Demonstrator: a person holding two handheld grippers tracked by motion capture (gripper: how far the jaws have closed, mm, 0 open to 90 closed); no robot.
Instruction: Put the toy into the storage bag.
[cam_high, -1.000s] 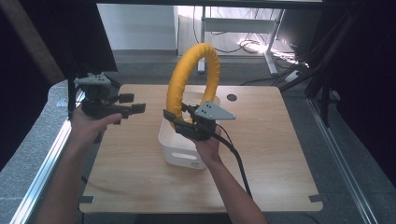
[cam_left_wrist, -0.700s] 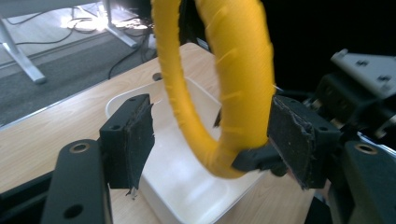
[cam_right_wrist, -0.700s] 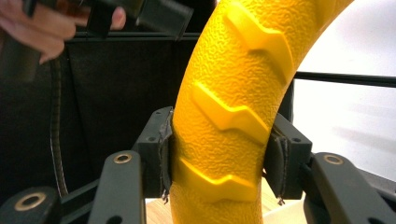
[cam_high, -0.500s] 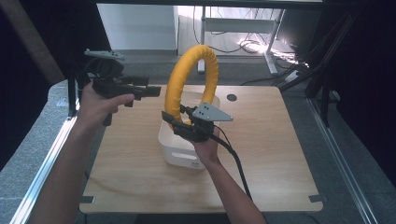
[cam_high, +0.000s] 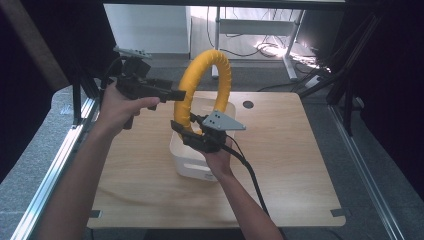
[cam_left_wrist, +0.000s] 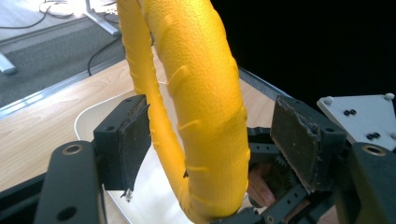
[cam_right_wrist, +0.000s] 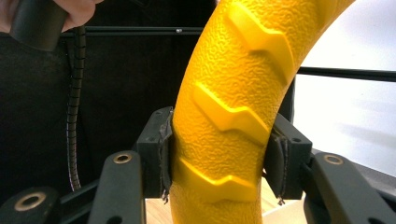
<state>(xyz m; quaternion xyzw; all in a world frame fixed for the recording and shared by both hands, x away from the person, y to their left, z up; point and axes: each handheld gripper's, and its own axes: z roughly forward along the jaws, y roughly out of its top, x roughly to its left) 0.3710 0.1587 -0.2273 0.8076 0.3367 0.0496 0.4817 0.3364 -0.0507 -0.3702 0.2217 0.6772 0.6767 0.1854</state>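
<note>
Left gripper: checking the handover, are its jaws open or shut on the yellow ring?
Open. The left gripper has pads on either side of the yellow ring, with gaps showing.

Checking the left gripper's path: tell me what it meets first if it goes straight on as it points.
Likely the yellow ring: the left gripper is open, with the ring standing between its jaws, not yet pinched.

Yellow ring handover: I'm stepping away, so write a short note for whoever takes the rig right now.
Right tool: shut on the yellow ring, low on its left side, holding it upright over the white bin.
Left tool: open, jaws either side of the ring, not yet clamped.
White bin stands mid-table.
Done: ring held upright by the right tool.
Left: probably close the left tool on the ring, then carry on with both.
</note>
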